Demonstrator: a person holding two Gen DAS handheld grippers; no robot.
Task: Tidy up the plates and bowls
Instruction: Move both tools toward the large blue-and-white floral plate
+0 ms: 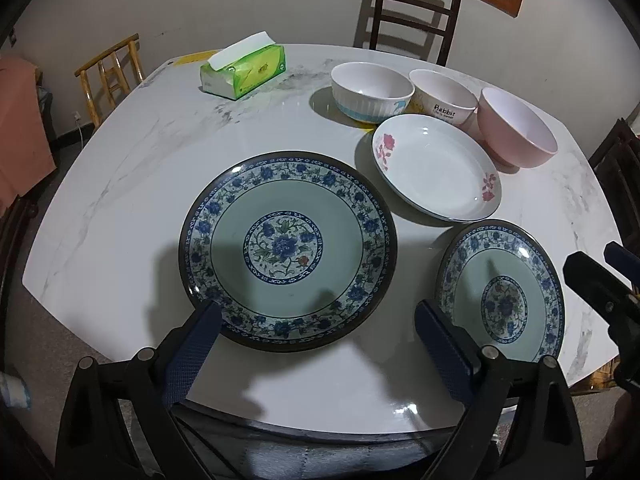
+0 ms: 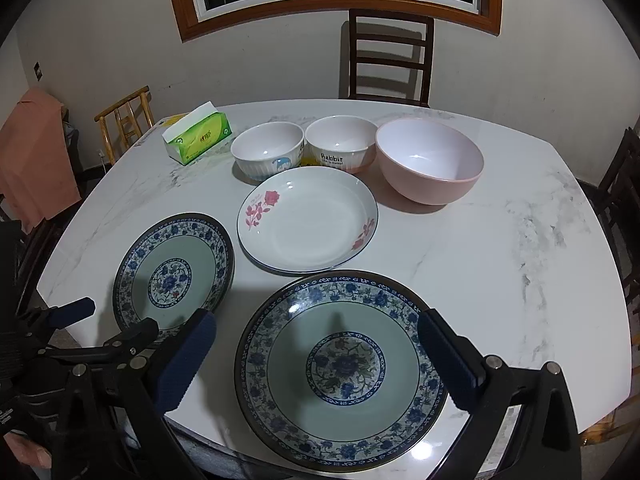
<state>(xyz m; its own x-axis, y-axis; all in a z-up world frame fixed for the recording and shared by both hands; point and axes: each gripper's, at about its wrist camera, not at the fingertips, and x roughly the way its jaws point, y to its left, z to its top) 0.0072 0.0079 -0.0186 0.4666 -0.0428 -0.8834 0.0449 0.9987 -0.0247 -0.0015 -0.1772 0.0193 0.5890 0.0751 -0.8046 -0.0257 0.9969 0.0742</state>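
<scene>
Two blue-floral plates lie on the marble table. One lies ahead of my open, empty left gripper and shows in the right wrist view. The other lies under my open, empty right gripper and shows in the left wrist view. A white rose plate lies behind them. At the back stand a white ribbed bowl, a "Rabbit" bowl and a pink bowl.
A green tissue pack lies at the back left of the table. A dark chair stands behind the table, a bamboo chair to its left. The left gripper shows in the right wrist view.
</scene>
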